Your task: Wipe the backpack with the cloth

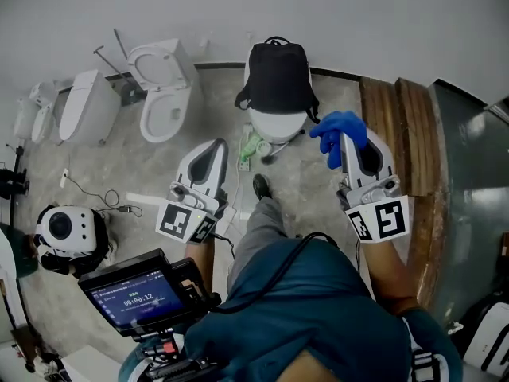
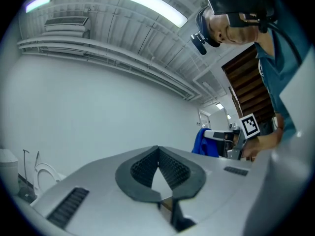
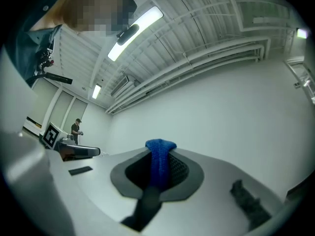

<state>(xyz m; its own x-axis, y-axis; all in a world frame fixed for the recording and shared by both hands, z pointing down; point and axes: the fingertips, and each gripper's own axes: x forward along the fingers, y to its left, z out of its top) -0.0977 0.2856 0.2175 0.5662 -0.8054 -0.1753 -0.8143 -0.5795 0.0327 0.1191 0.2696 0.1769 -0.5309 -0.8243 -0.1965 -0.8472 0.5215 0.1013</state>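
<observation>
A black backpack (image 1: 277,79) stands upright on a white toilet (image 1: 276,124) at the far middle of the floor in the head view. My right gripper (image 1: 347,134) is held up at the right, short of the backpack, shut on a blue cloth (image 1: 339,130) that bunches over its tip. The same blue cloth (image 3: 158,162) runs down between the jaws in the right gripper view. My left gripper (image 1: 216,144) is raised at the left, jaws closed tip to tip with nothing between them (image 2: 158,150). Both gripper views point up at wall and ceiling.
Two more white toilets (image 1: 163,94) (image 1: 86,105) stand at the far left. A green bottle (image 1: 249,148) lies on the floor by the backpack's toilet. Wooden planks (image 1: 394,126) run along the right. A white device (image 1: 68,231) with cables sits at the left.
</observation>
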